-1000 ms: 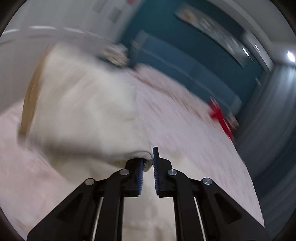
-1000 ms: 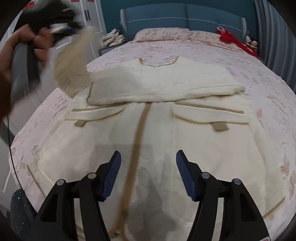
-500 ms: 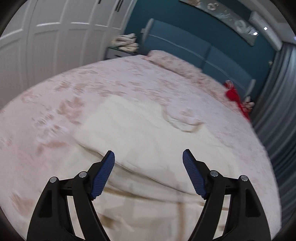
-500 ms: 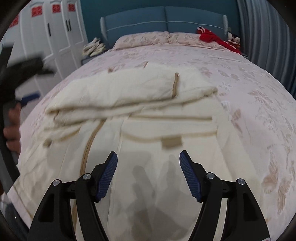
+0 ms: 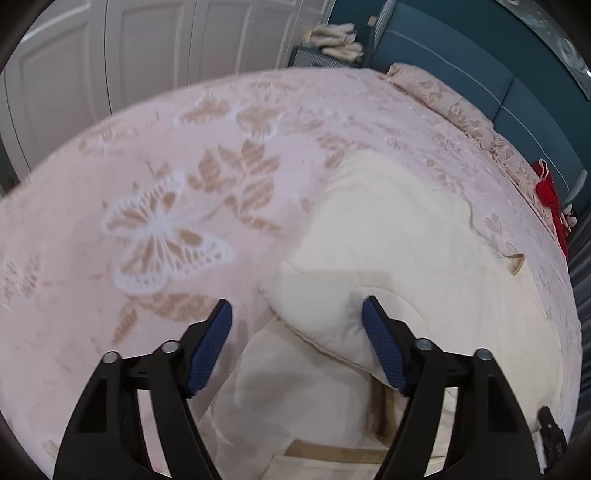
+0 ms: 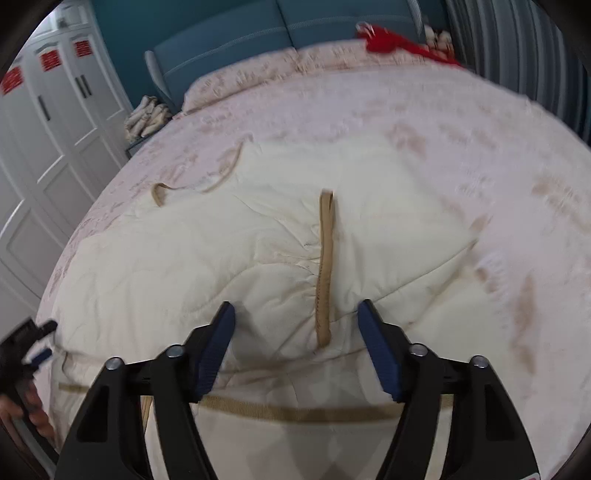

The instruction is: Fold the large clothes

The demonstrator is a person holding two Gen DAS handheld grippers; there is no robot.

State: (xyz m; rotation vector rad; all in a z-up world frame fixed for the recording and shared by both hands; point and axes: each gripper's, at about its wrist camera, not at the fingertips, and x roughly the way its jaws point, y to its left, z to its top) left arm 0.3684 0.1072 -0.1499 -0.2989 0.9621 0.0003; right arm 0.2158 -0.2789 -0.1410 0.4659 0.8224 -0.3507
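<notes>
jaws on my left gripper and right gripper apart but closing, nothing clamped. cream padded coat lies mid-frame on floral bedspread, sleeves folded in, likely ready for the next fold.

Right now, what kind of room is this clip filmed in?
A bedroom, most likely: a wide bed with a floral bedspread, a blue padded headboard behind the pillows, and white wardrobe doors alongside.
</notes>
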